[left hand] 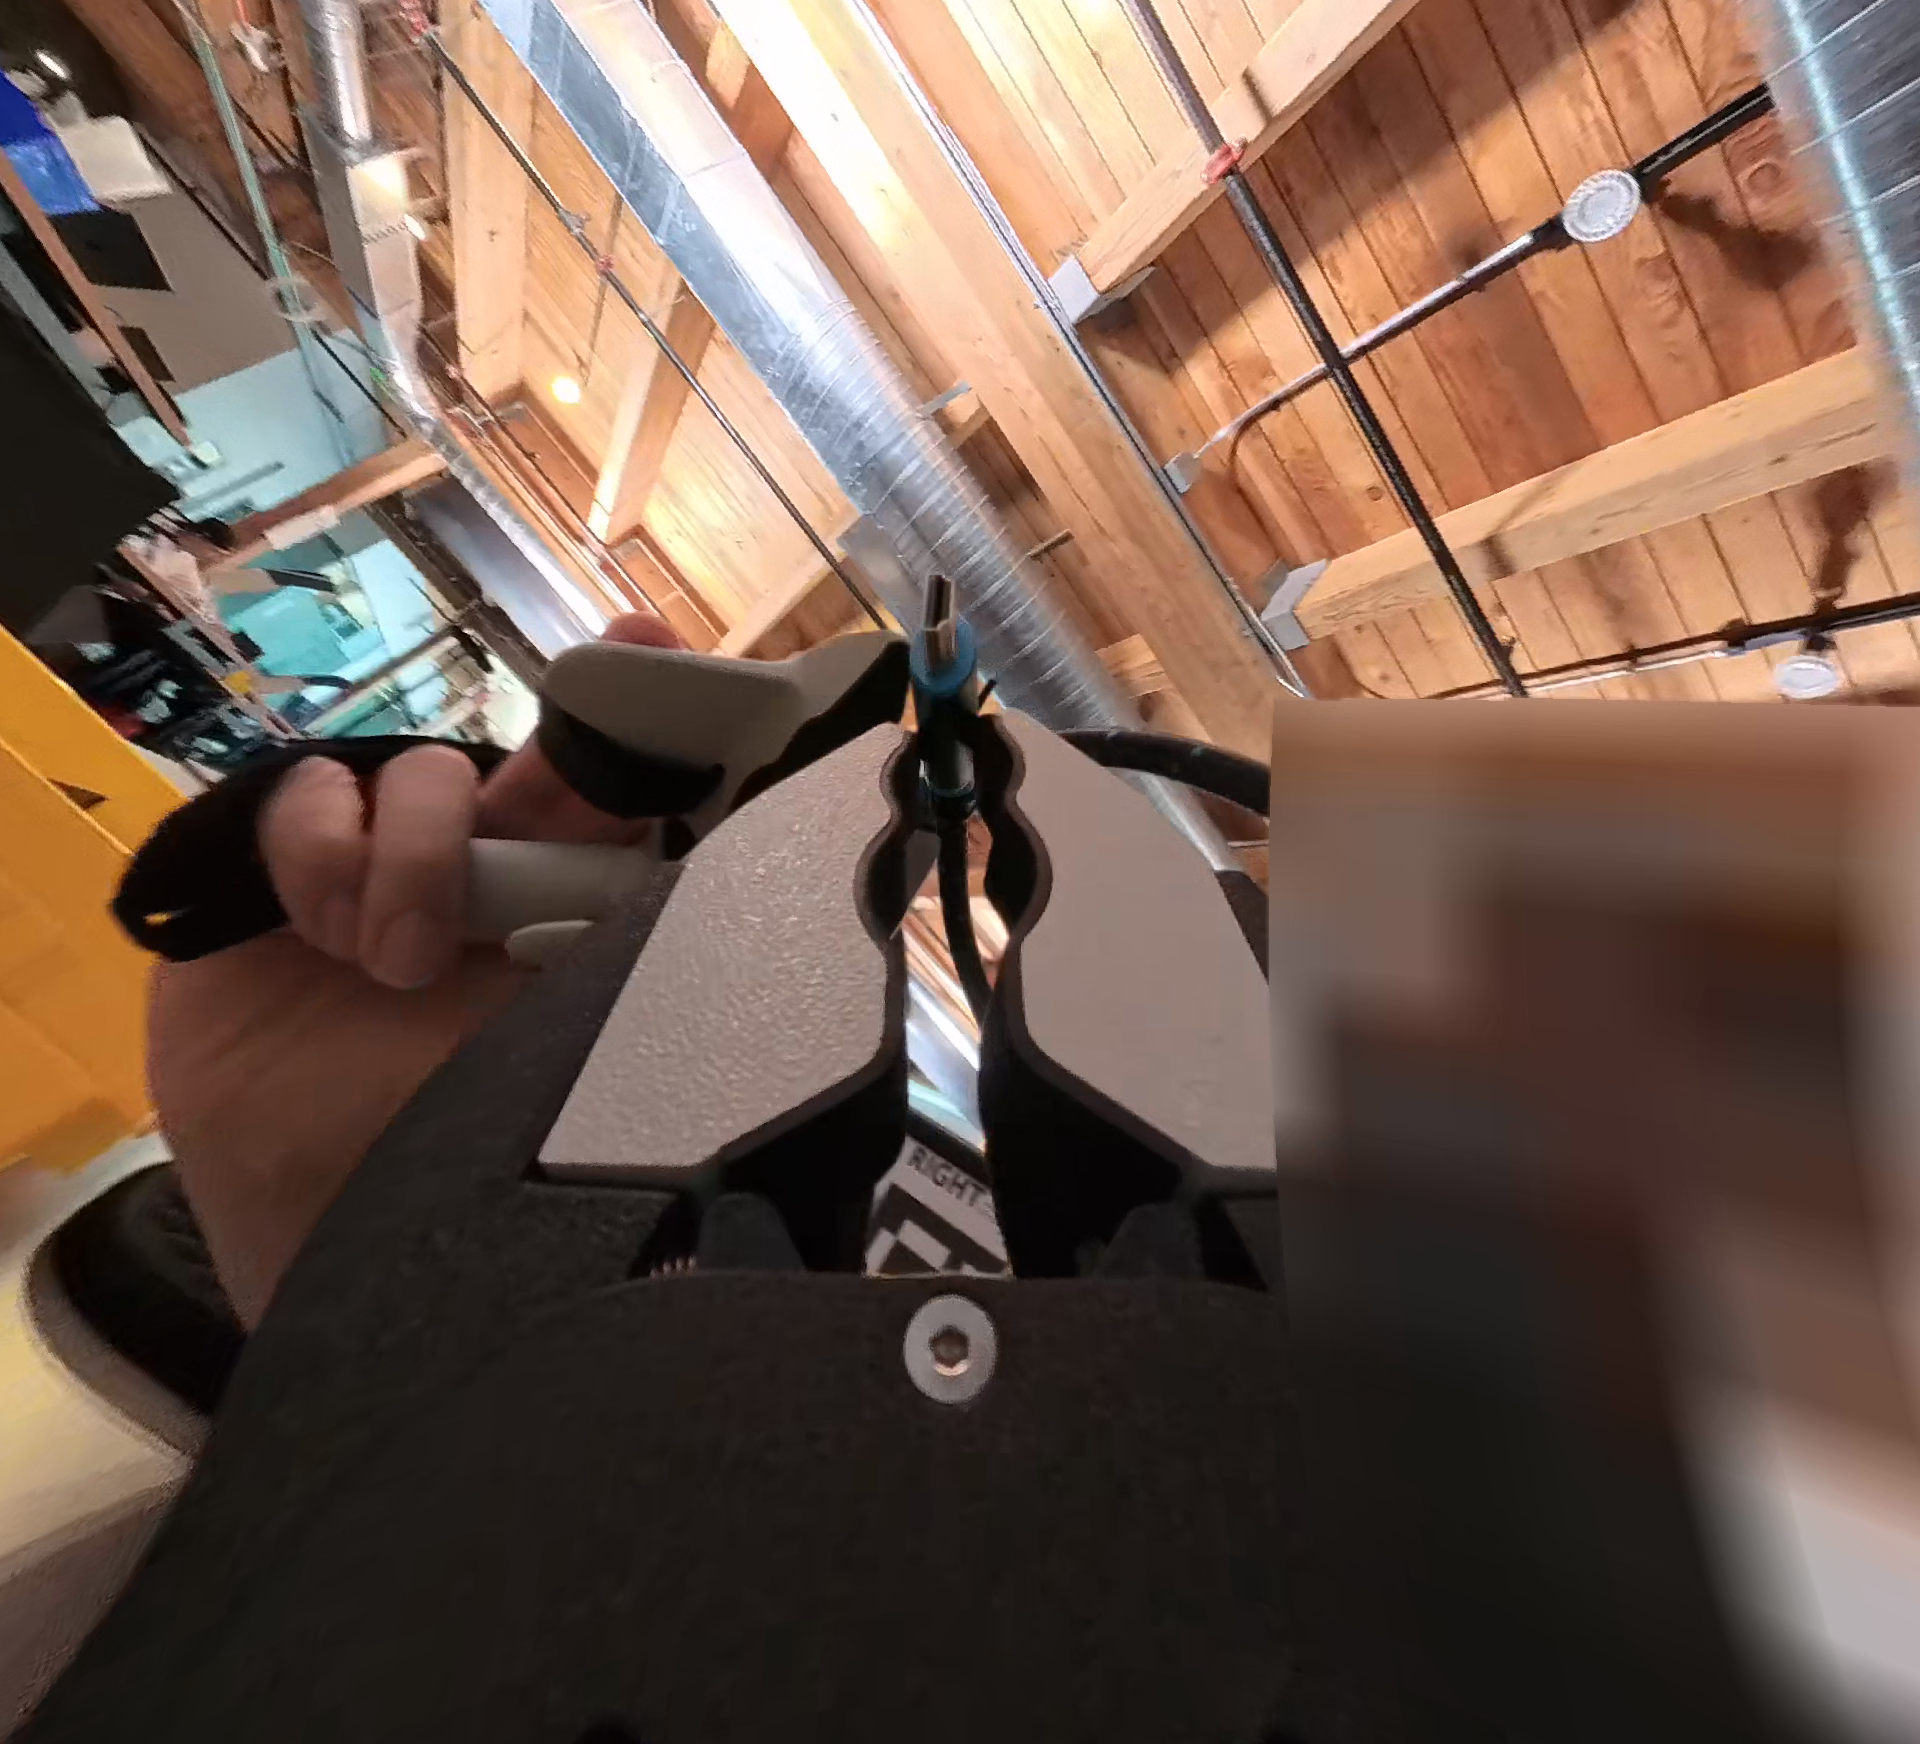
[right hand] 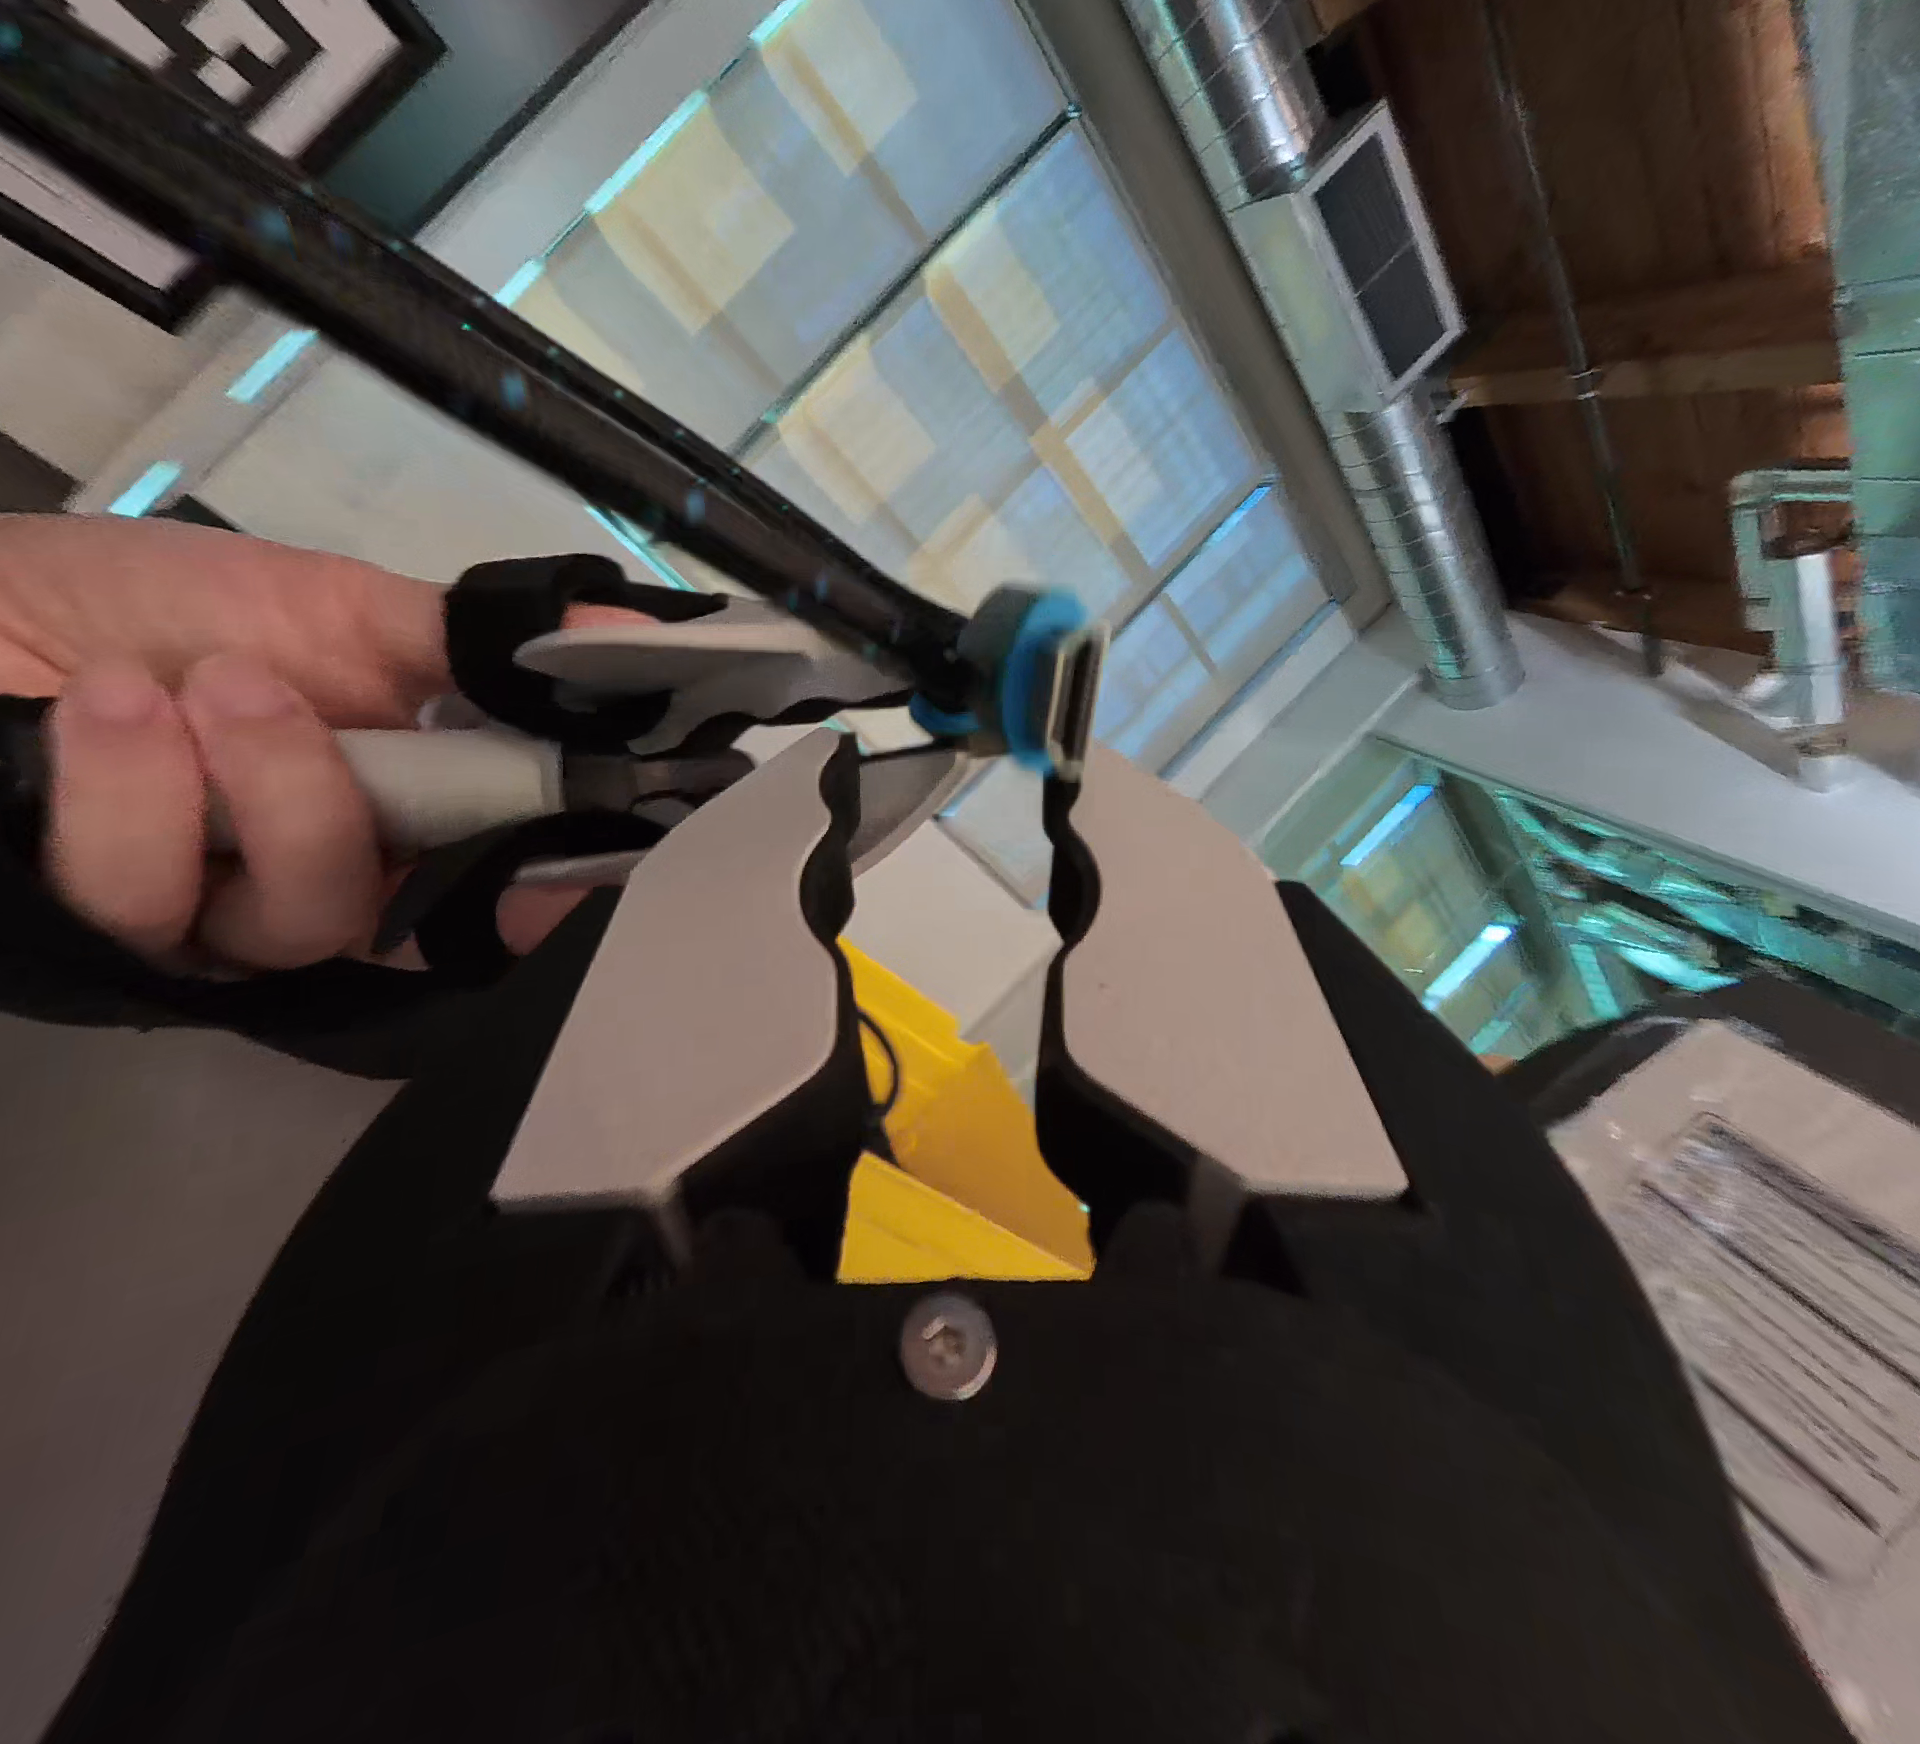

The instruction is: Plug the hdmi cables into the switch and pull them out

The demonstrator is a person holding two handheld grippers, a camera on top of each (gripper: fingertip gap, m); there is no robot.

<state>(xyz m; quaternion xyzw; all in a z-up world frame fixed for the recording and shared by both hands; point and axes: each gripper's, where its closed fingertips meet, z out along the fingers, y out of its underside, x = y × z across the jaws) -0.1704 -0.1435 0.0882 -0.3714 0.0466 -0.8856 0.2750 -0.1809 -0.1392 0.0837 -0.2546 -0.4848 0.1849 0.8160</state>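
Right now your left gripper [left hand: 943, 759] is clamped on the hdmi cable [left hand: 958, 905] just behind its plug [left hand: 940, 645]. The black cord runs down between the two grey fingers, and the blue-ringed plug sticks out past the tips, its metal end aimed up at the wooden ceiling [left hand: 1455, 344] and a silver duct [left hand: 831, 406]. Your right gripper [right hand: 951, 759] has its jaws moderately apart with nothing between them. In the right wrist view the plug sits just beyond your right-hand fingertip, very close to it; whether they touch, I cannot tell. From the left wrist view, your right hand [left hand: 343, 873] holds that gripper in from the left side, its upper finger reaching right beside the plug. A yellow object [right hand: 935, 1175] shows through the gap between the right jaws, and large windows [right hand: 935, 292] lie beyond.
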